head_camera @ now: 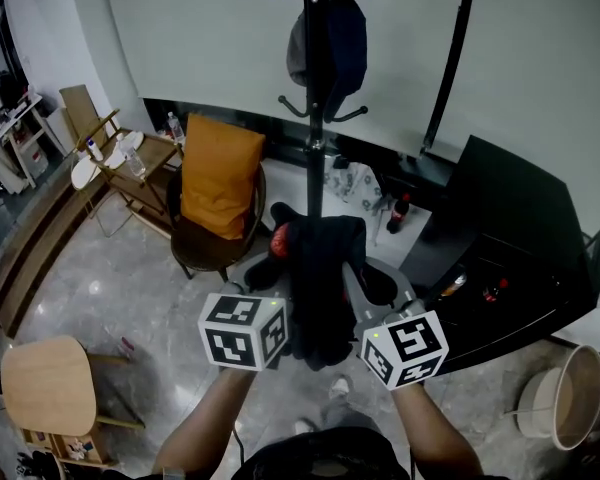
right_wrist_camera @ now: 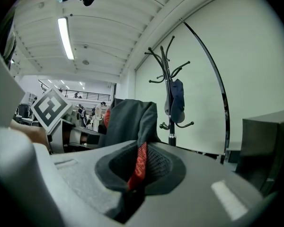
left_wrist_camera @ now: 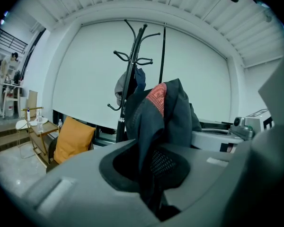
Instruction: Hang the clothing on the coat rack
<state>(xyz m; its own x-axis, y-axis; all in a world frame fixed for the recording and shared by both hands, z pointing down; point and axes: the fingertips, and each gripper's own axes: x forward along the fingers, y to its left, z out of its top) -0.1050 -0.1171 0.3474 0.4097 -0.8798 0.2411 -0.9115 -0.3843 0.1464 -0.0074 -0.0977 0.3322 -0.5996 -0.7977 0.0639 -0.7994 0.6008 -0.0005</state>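
A dark jacket (head_camera: pixel 320 288) with a red inner lining hangs bunched between my two grippers. My left gripper (head_camera: pixel 285 273) is shut on one side of the jacket (left_wrist_camera: pixel 156 126). On the other side my right gripper (head_camera: pixel 365 278) is shut on the dark cloth and a red strip (right_wrist_camera: pixel 141 162). The black coat rack (head_camera: pixel 315 98) stands straight ahead beyond the jacket, with a dark blue and grey garment (head_camera: pixel 330 53) hanging from an upper hook. The same rack (left_wrist_camera: pixel 130 89) rises behind the jacket in the left gripper view, and in the right gripper view the rack (right_wrist_camera: pixel 169 93) stands right of the cloth.
A round chair with an orange cushion (head_camera: pixel 218 173) stands left of the rack's base. A black desk (head_camera: pixel 510 258) lies at the right, a wooden side table (head_camera: pixel 130 163) at the left. A wooden stool (head_camera: pixel 45 378) is at lower left, a basket (head_camera: pixel 575 398) at lower right.
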